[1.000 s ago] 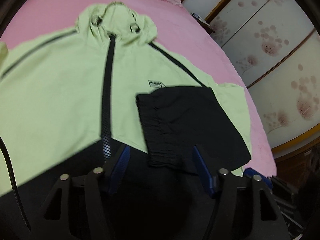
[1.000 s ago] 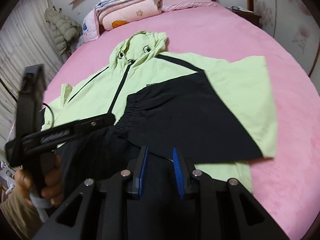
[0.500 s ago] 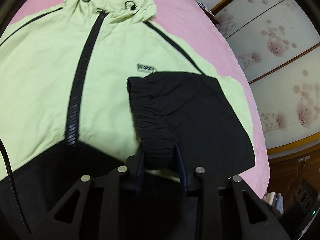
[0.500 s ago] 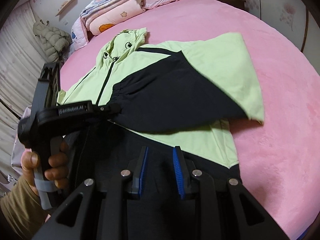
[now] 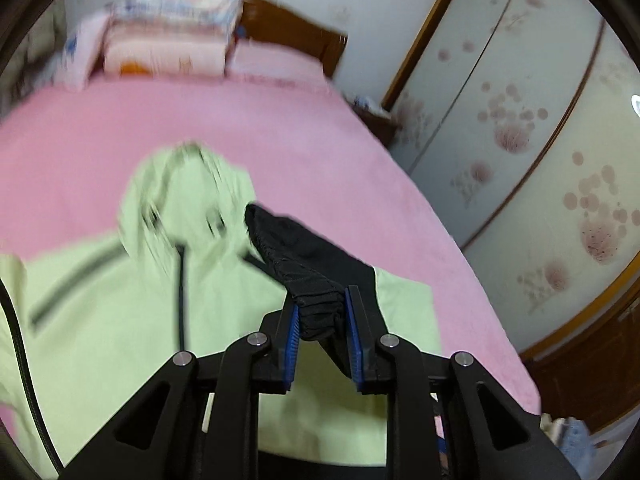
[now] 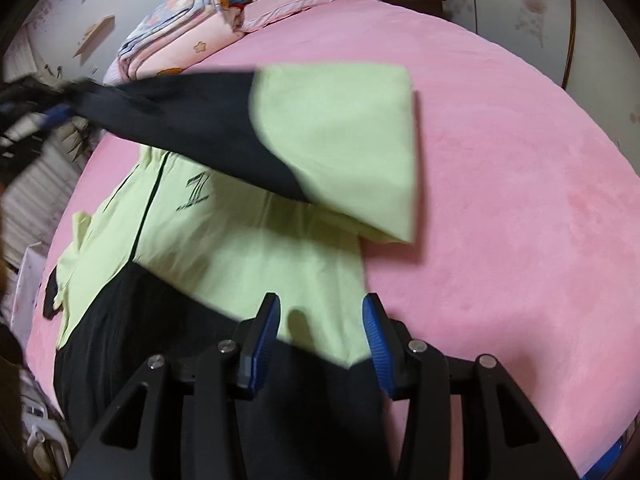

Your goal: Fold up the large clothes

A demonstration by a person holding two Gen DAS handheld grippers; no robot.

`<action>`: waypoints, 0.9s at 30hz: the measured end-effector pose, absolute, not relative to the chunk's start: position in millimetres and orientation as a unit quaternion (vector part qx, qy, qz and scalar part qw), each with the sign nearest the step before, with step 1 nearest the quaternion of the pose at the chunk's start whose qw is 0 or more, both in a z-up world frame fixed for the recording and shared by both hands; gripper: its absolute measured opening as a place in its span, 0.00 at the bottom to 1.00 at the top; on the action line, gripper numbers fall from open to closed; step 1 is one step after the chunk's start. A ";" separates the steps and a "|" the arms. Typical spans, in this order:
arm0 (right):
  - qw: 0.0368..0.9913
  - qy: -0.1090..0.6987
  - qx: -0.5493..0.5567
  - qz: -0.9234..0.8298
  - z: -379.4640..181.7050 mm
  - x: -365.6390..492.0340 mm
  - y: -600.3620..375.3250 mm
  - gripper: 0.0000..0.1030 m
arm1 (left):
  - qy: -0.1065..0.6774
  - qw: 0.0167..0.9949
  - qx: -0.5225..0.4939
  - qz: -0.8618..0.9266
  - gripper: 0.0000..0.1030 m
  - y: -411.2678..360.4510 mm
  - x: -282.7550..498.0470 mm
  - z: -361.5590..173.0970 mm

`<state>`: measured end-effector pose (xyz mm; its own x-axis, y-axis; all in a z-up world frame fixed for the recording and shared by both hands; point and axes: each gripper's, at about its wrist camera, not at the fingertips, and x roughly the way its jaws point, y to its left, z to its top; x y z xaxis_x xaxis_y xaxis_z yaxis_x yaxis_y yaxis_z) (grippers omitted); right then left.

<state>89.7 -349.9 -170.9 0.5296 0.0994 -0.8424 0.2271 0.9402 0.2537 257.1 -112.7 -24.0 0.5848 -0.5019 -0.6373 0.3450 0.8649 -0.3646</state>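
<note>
Garment: a lime-green and black hooded jacket (image 6: 224, 264) lies face up on the pink bed (image 6: 500, 168), zip closed, hood toward the pillows.
Left hand-held gripper (image 5: 322, 316): its jaws are closing, with the gathered black cuff (image 5: 316, 304) of one sleeve between the blue pads; the cuff is raised off the jacket's chest.
Sleeve: in the right wrist view the sleeve (image 6: 304, 136) stretches in the air across the jacket body, black toward the cuff and green toward the shoulder, and throws a shadow on the bed below it.
Right hand-held gripper (image 6: 322, 336): its jaws are opening and nothing is between them; it hangs over the jacket's side edge where the green panel meets the black lower panel.
Done: the jacket appears spread flat, and one sleeve is picked up.
Left: this sleeve has yet to be laid across the body; the far sleeve (image 6: 60, 280) lies loose at the other edge, unfolded; the sides, the hem and the hood are not yet folded.
Progress: early, by my reading.
</note>
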 end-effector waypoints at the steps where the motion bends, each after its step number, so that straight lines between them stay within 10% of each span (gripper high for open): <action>1: 0.859 0.483 0.164 -0.043 -171.6 95.9 -350.4 0.42 | 0.376 0.892 -0.094 -0.232 0.18 -106.7 258.8 -15.9; 9: 0.868 0.473 0.136 -0.063 -174.9 166.2 -341.3 0.42 | 0.354 0.918 -0.089 -0.157 0.18 -34.5 288.0 -15.4; 20: 0.861 0.499 0.034 -0.091 -184.5 173.3 -302.3 0.33 | 0.506 0.856 -0.099 -0.047 0.20 50.9 314.0 -193.8; 27: 0.853 0.516 0.063 -0.054 -173.0 149.3 -311.6 0.37 | 0.500 0.863 -0.049 -0.054 0.26 45.3 299.8 -205.0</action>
<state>149.3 -311.6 -173.0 0.4617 -0.0262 -0.8866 0.1573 0.9861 0.0527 299.8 45.2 -205.0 0.4938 -0.1419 -0.8579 0.0428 0.9894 -0.1389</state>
